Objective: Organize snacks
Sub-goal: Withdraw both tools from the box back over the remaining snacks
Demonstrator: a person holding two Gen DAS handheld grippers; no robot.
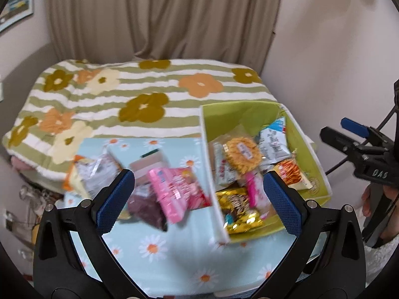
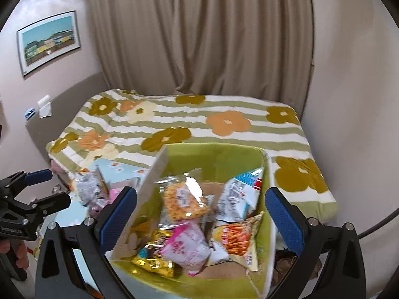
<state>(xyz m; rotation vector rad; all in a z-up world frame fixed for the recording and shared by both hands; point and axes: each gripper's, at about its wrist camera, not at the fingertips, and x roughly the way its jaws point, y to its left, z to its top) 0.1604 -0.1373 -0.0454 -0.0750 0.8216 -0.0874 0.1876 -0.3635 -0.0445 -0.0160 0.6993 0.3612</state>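
On near table, over daisy-print cloth (image 1: 159, 254): green bin (image 1: 309, 149), open-topped, at right; loose snack pile at left.

Inside bin: round yellow cracker pack (image 1: 241, 155), blue-and-white pouch (image 1: 273, 142), orange stick-snack bag (image 1: 290, 172), gold wrapper (image 1: 240, 211), pale pink packet (image 2: 185, 248). Packets heaped at all angles, none upright.

Outside bin, left of its white wall: pink packet (image 1: 175, 190), dark purple pouch (image 1: 147, 209), silver-and-orange bag (image 1: 92, 174), pale boxed item (image 1: 147, 163). All blurred; labels unreadable.

Left gripper (image 1: 199, 199): fingers spread wide, nothing between pads, hanging above pink packet and bin's left wall.

Right gripper (image 2: 199, 216): fingers spread wide, nothing clamped, poised over bin's contents; seen from left view at far right, held clear of table.

Beyond table: bed with flowered striped blanket (image 1: 149, 92), beige curtain (image 1: 162, 12).

Step in hand, by judgement: between transfers, several snacks binned, both tools empty, four or so left on cloth.

Next move, by judgement: left tool down onto pink packet, nearest and topmost; pinch across flat width without catching purple pouch beneath; lift over white wall; release into bin's near left corner, where floor shows.
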